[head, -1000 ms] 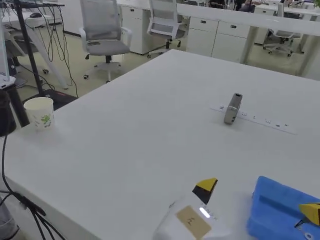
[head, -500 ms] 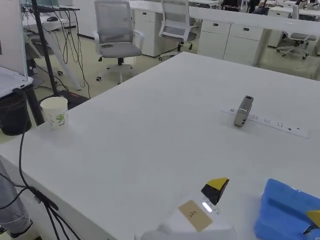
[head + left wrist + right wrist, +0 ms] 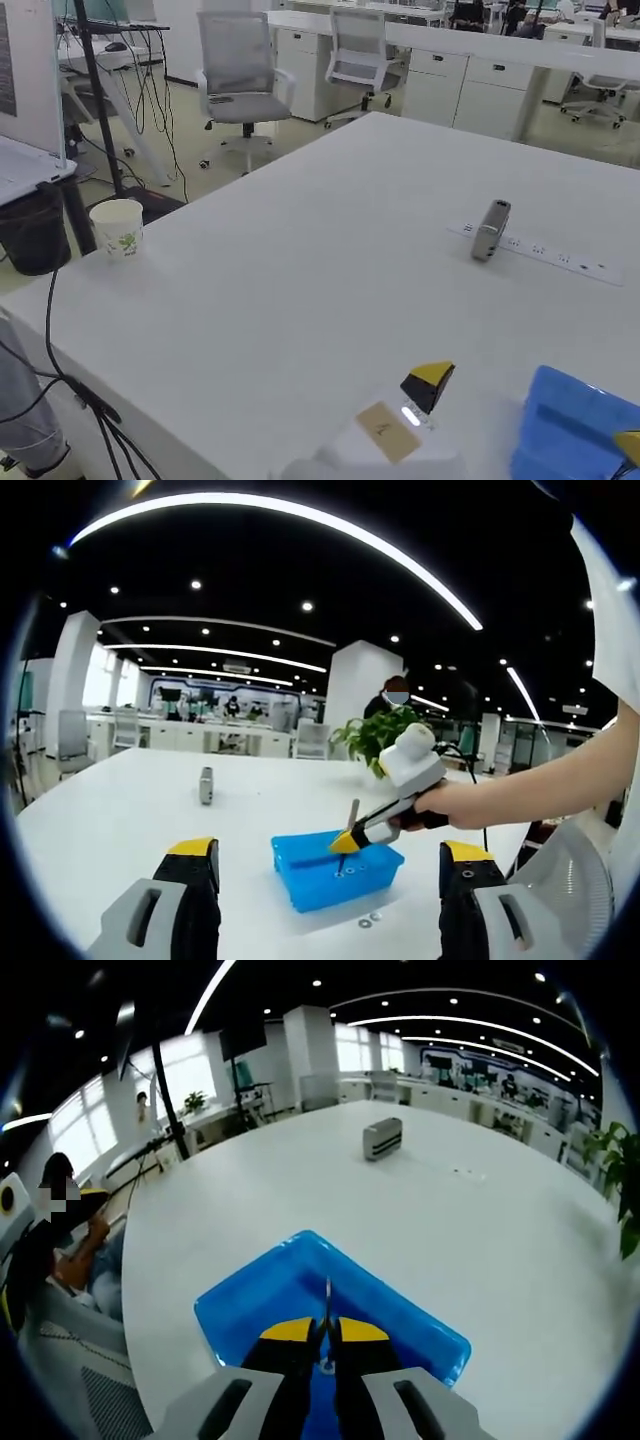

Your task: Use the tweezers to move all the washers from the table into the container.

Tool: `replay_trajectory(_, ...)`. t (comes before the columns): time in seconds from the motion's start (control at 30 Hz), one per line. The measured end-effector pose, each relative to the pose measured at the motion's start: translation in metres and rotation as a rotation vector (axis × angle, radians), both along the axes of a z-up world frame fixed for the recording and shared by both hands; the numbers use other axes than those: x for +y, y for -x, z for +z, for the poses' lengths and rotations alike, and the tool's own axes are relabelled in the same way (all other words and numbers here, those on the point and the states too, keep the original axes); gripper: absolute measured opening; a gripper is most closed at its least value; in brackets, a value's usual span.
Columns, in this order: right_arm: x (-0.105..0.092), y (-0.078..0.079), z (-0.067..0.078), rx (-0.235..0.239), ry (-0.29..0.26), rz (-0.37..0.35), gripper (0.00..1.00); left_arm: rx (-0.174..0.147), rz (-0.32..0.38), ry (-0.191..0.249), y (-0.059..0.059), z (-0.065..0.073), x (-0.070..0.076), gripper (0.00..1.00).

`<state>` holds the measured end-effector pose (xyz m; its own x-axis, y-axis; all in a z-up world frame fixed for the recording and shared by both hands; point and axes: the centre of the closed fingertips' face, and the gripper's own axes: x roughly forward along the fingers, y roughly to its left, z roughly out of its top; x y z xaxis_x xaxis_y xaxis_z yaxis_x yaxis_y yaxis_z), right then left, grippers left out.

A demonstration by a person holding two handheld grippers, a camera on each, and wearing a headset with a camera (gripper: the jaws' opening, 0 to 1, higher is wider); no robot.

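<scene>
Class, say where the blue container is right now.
The blue container sits low-centre in the left gripper view, beneath the right gripper, two washers beside it.

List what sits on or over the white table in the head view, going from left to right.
paper cup → left claw → grey box → blue container. The power strip is left out, since it runs across behind several of these.

An open-plan office: a large white table (image 3: pixel 300 260), rows of white desks (image 3: pixel 480 42) with grey swivel chairs (image 3: pixel 240 75), a potted plant (image 3: pixel 372 740) and recessed ceiling lights (image 3: pixel 307 606).
</scene>
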<state>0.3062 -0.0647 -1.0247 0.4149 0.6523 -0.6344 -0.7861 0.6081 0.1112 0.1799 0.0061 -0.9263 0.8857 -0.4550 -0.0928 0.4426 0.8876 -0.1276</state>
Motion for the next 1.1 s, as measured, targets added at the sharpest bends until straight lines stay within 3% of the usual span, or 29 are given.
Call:
replay_trajectory(0.57,0.002,0.012,0.031,-0.004,-0.12,-0.012,0.03,0.021,0.002,-0.029,0.0,-0.006,-0.001,0.9)
replay_trajectory(1.1,0.006,0.032,0.052,-0.007,-0.187,0.024,0.04,0.029,-0.002,-0.03,0.0,-0.008,-0.004,0.89)
